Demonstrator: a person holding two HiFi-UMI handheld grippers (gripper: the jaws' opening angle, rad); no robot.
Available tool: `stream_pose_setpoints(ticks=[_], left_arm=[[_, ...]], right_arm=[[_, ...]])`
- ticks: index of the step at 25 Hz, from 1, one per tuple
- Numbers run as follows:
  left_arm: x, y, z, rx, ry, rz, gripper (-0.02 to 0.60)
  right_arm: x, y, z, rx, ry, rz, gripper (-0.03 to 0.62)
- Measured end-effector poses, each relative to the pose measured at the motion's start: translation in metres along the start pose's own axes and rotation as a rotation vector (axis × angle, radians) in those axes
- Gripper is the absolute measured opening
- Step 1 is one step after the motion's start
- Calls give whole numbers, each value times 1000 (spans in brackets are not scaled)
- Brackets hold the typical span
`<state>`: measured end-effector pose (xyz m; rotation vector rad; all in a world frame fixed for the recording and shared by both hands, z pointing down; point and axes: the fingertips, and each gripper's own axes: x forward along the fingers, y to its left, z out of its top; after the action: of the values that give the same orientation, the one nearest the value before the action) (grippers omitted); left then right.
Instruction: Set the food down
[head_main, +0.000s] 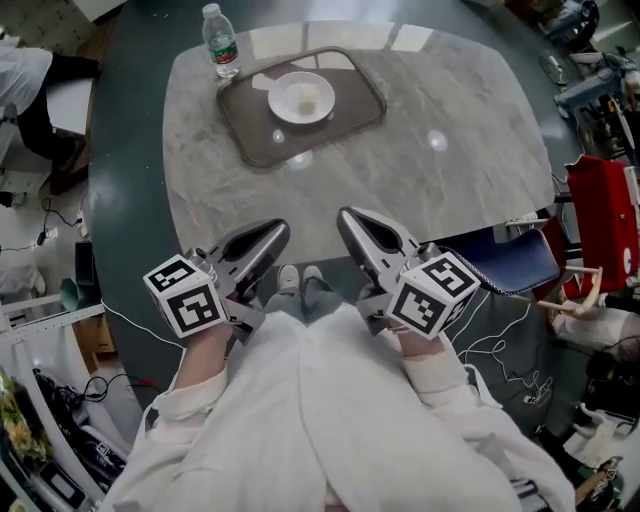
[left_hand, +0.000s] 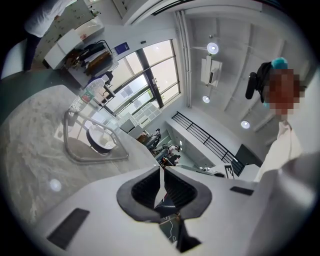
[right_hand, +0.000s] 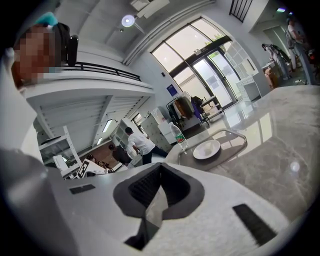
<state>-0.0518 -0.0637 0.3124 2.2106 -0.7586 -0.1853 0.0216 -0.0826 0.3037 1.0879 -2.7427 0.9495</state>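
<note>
Where marble table (head_main: 450, 150) ends, dark floor (head_main: 130, 150); tray (head_main: 352, 106) near far edge.

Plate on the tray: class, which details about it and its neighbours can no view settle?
- Plate: whether food lies on it; too small in head view, seen at a low angle in both gripper views.
- Bottle: label print; too small in every view.

Head view: steeply down from high over the near edge of the bench (head_main: 450, 150). Left gripper view, right gripper view: low, almost level, facing across toward the far tray (head_main: 350, 105), shared by all.
</note>
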Motion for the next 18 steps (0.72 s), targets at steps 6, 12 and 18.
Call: stream_pose_setpoints(ticks=[6, 12, 18], left_arm=[[4, -1, 0, 0, -9, 2, 35], [7, -7, 0, 37, 10, 4, 35], [10, -7, 3, 37, 5, 5, 35]], right_arm=[[0, 5, 0, -39, 10, 30, 2], [-3, 1, 4, -48, 4, 32, 2], [3, 5, 2, -73, 19, 54, 2]])
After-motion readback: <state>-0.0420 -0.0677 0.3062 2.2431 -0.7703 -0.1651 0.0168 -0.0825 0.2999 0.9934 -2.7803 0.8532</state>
